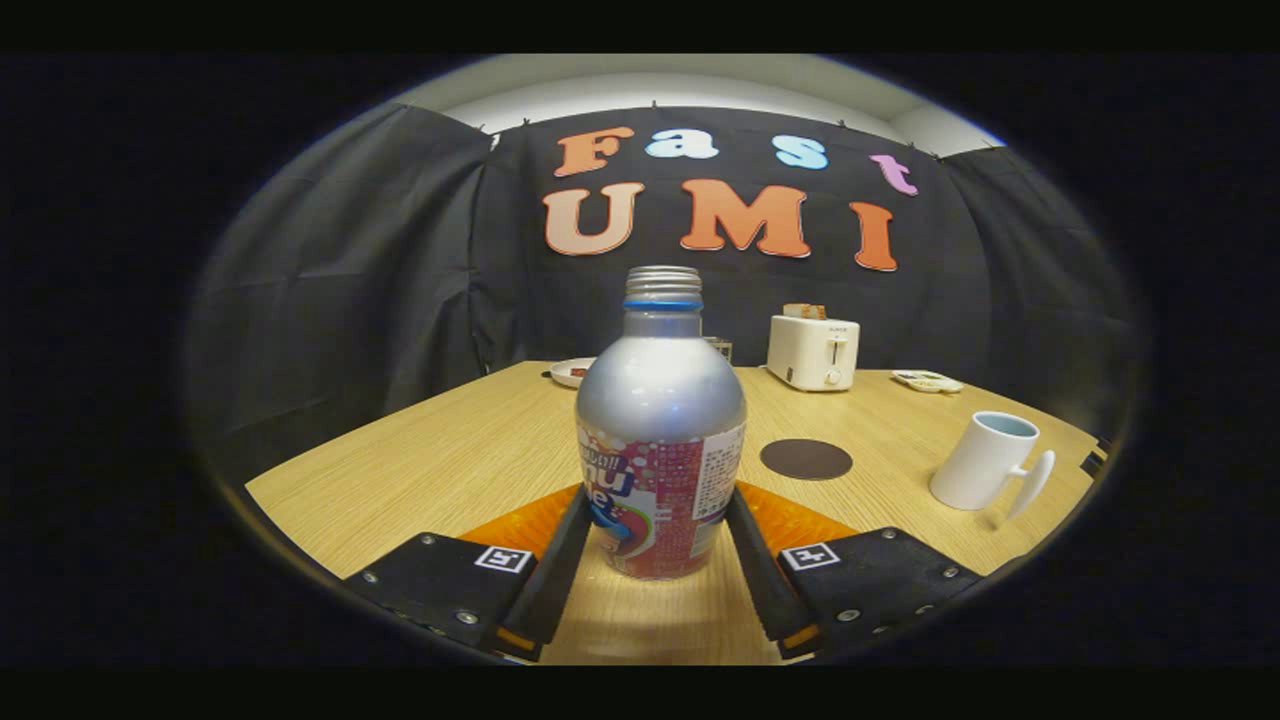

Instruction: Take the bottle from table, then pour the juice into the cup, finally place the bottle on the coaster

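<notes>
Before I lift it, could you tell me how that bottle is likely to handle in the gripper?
The bottle looks like smooth metal, so probably rigid but somewhat slippery against the fingers flanking its label. It stands tall on a narrow base, uncapped, so a tilt could spill. The gripper seems to touch both sides; I cannot tell how firmly.

Gripper (655, 520): two black fingers w/ flat angled inner pads; each mounts on a black block studded w/ small silver screws; a square black-and-white marker sits on top of each block; orange plastic shows behind the blocks; small orange tabs at the pads' near ends.
</notes>
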Demonstrator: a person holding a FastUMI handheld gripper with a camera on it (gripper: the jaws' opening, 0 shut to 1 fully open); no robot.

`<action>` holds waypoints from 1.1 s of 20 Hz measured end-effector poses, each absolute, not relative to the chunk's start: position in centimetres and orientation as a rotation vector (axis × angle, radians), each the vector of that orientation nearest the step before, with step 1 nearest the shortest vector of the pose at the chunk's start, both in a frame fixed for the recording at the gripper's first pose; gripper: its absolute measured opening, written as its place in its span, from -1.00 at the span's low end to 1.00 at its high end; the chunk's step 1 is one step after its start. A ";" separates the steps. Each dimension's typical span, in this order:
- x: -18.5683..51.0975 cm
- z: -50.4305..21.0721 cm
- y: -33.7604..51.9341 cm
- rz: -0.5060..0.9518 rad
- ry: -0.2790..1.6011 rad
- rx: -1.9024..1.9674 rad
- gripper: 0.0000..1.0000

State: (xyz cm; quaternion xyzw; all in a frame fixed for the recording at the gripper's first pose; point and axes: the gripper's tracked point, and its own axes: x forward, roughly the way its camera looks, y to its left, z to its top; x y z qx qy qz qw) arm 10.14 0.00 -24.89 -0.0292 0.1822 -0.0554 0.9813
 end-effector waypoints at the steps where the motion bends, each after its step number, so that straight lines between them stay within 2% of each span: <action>1: 10.1 -24.4 0.1 -0.110 0.360 -0.055 0.52; 8: 10.0 -21.3 0.6 -0.092 0.321 0.132 0.48; 17: 10.2 -18.8 -1.0 -0.056 0.271 0.565 0.48; 22: 10.8 -19.1 -3.3 -0.088 0.255 0.744 0.48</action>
